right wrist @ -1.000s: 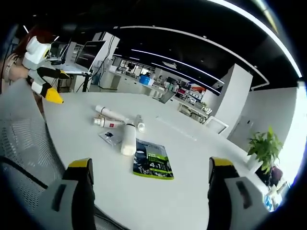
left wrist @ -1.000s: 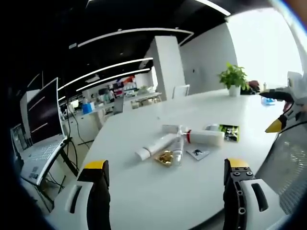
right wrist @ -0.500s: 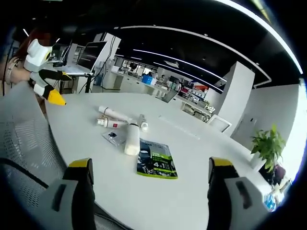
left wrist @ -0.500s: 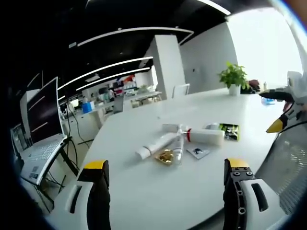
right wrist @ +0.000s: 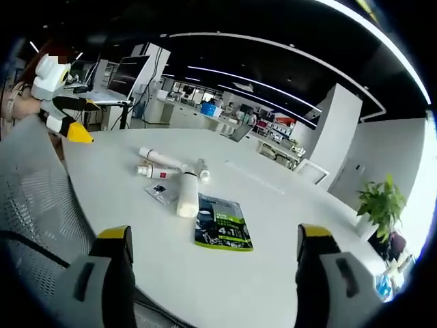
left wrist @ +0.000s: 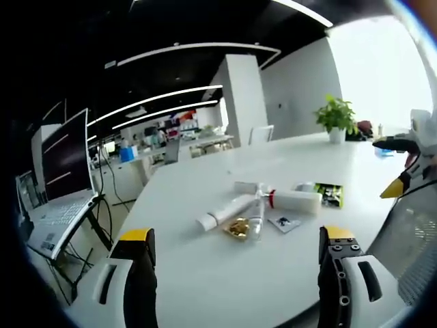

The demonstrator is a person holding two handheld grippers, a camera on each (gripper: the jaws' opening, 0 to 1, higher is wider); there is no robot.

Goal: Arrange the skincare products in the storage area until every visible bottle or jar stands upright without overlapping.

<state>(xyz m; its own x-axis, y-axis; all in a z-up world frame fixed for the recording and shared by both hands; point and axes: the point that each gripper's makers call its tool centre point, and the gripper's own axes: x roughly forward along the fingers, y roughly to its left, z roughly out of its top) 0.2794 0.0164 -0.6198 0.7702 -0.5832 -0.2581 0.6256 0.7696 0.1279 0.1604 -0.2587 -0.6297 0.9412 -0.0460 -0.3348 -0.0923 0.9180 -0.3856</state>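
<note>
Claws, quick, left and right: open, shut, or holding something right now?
Left claw: open, holding nothing, above the white table.
Right claw: open, holding nothing, short of the bottles.

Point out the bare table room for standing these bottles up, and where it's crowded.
Bare white table lies between the green packet and the potted plant, and between the product cluster and both grippers' jaws. The crowding is where the white bottle and tubes lie touching.
</note>
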